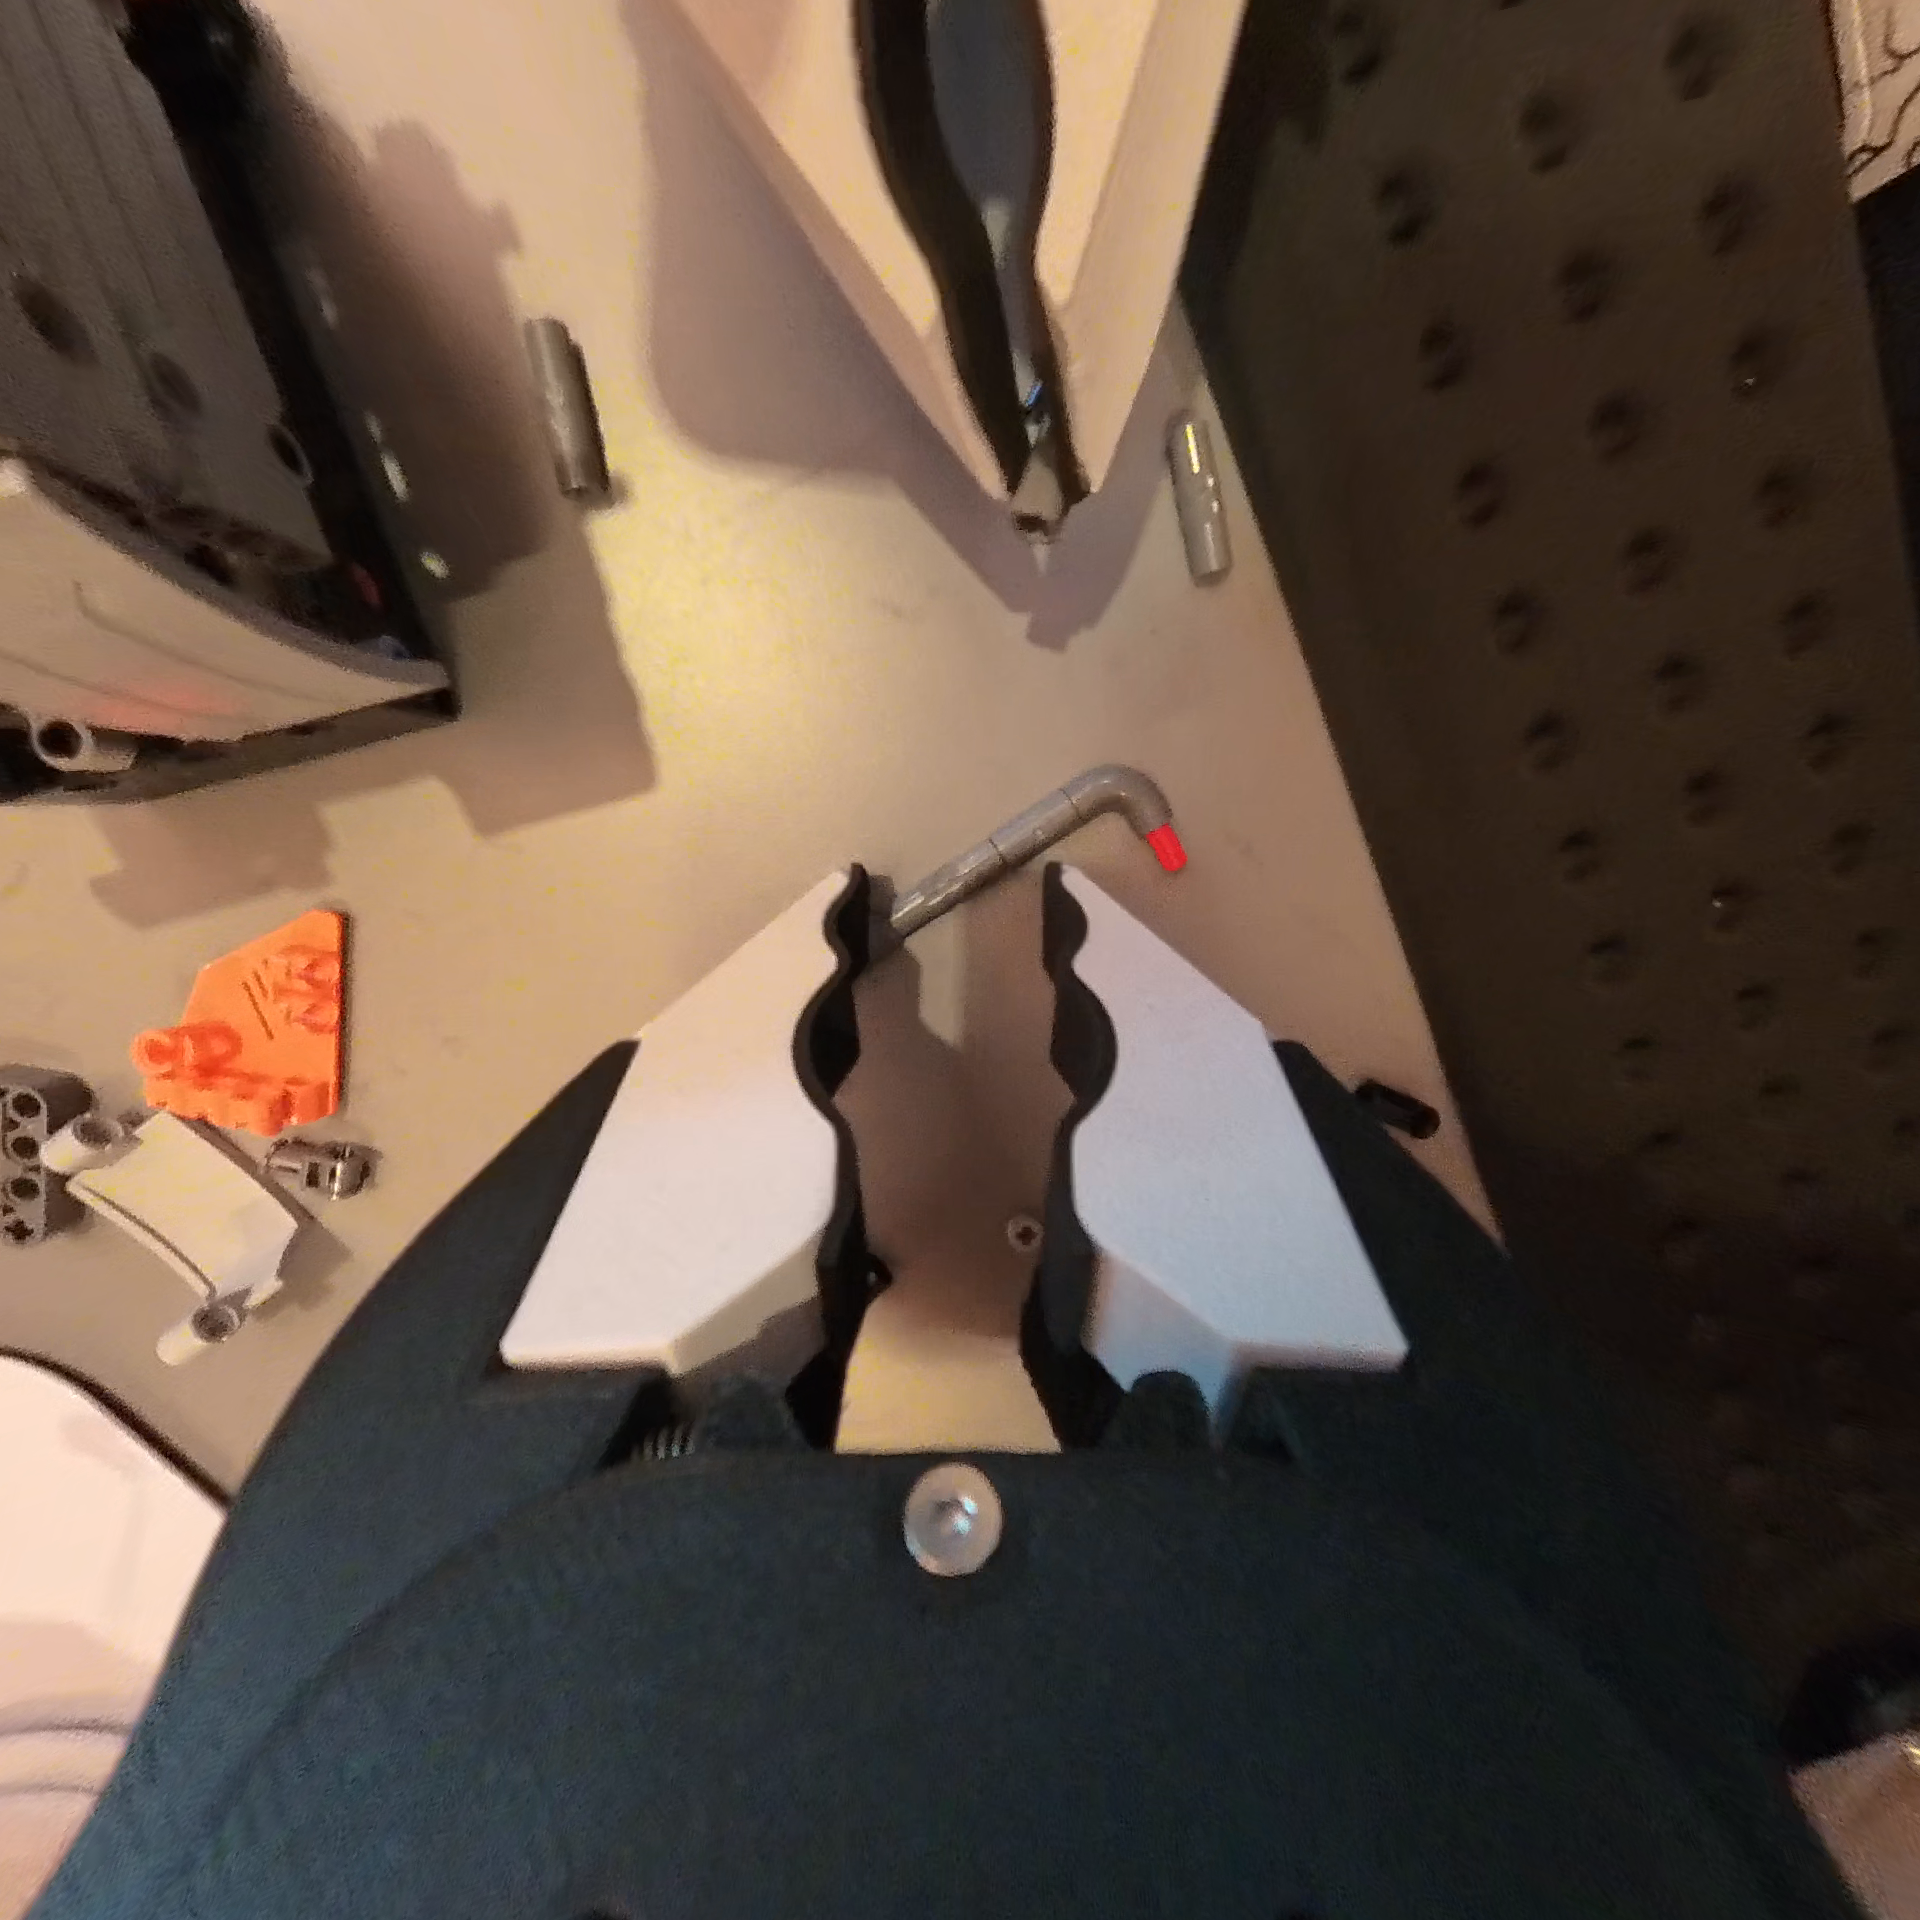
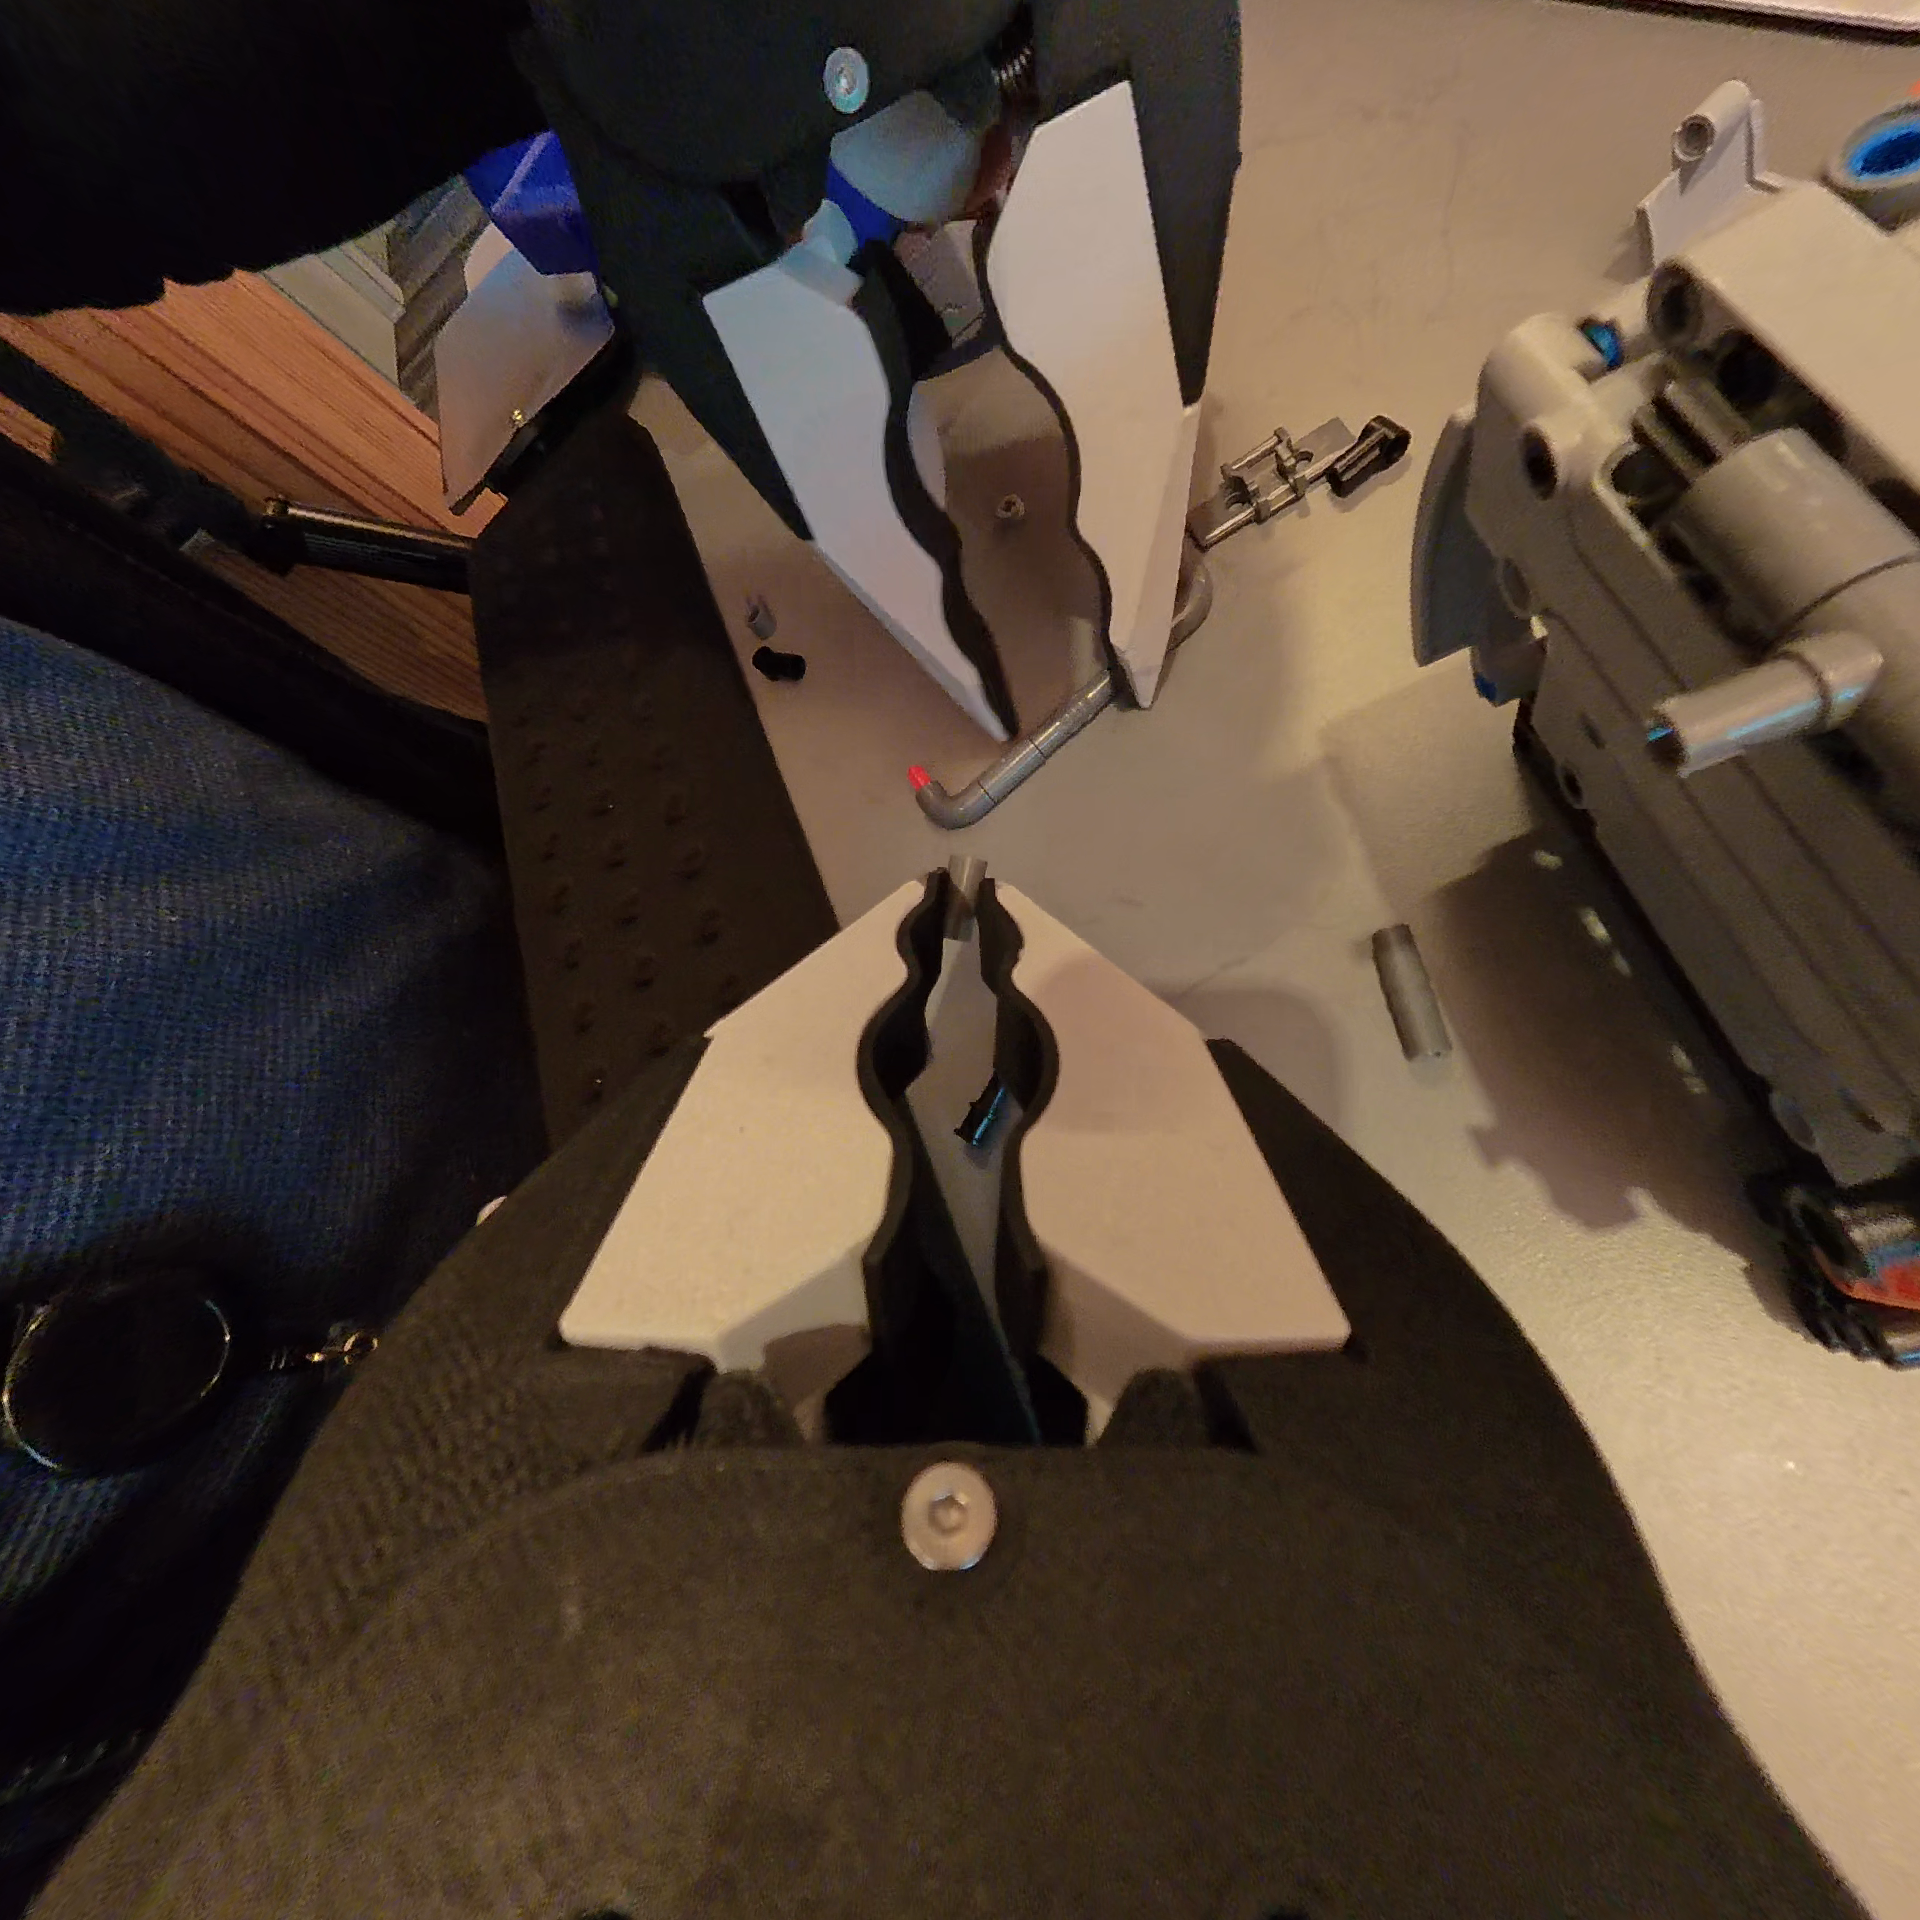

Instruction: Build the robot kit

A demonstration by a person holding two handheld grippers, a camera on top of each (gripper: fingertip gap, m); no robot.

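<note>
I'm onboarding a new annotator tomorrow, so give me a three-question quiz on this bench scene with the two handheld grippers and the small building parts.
1. True or false: the left gripper is open over the table.
2. What does the right gripper pinch at its fingertips? A) orange panel B) small grey pin C) black pin
3. Fill in: the bent grey rod ends in a ___ tip.

Key
1. True; one finger touches the rod near its plain end.
2. B, the small grey pin; the orange panel lies on the table.
3. Red: the red tip.
</note>
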